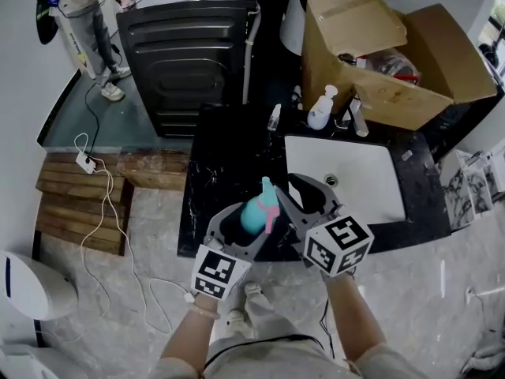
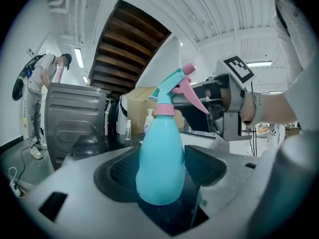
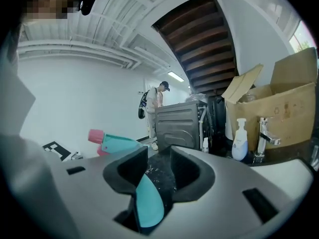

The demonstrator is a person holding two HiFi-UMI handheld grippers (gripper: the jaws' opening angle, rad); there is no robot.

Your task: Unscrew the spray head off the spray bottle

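Left gripper [image 2: 160, 169] clamping bottle [image 2: 158, 148], right gripper [image 3: 159, 171] ajar

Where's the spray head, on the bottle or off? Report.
On: the spray head sits joined to the neck of the spray bottle, no gap showing.

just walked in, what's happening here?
A person at a black counter holds a gripper in each hand. The left gripper is clamped on the body of a teal spray bottle, held near the counter's front edge. The right gripper sits beside the spray head with its jaws apart. A teal sliver of the bottle shows low between them, but they aren't gripping the head. The head is still on the bottle.
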